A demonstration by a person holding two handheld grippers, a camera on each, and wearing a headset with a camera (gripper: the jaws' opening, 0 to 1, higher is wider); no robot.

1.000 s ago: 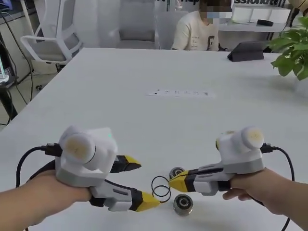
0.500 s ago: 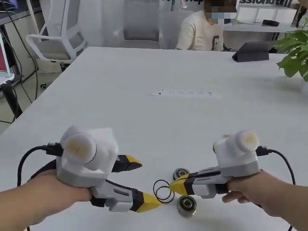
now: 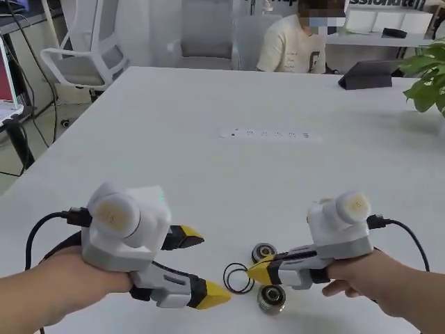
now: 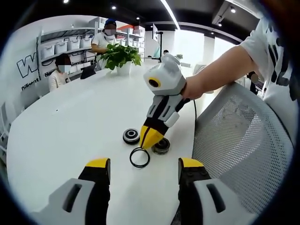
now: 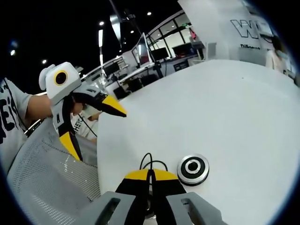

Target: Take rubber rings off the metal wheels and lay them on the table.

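Note:
Thin black rubber rings point(image 3: 238, 277) lie overlapped on the white table point(image 3: 229, 174) between my grippers. My right gripper point(image 3: 253, 273) is shut, its yellow tips pinching the near edge of a ring point(image 5: 151, 161). Two metal wheels sit by it, one just behind point(image 3: 264, 251) and one in front point(image 3: 270, 297). The bare wheel point(image 5: 193, 169) lies right of the tips. My left gripper point(image 3: 201, 268) hovers open left of the rings, nothing between its fingers. From the left gripper point(image 4: 144, 166), the ring point(image 4: 139, 157) lies just ahead, with the right gripper point(image 4: 151, 140) touching it and both wheels point(image 4: 131, 136) point(image 4: 161, 146) beside.
A flat power strip point(image 3: 268, 133) lies mid-table. A seated person point(image 3: 292, 45) and a dark tablet point(image 3: 368, 73) are at the far end, a plant point(image 3: 427, 83) at the far right. A mesh chair point(image 4: 239, 140) stands against the near table edge.
The right gripper has sunk a little toward the table with its tips still at the ring. The left gripper has held still; the camera shifted slightly.

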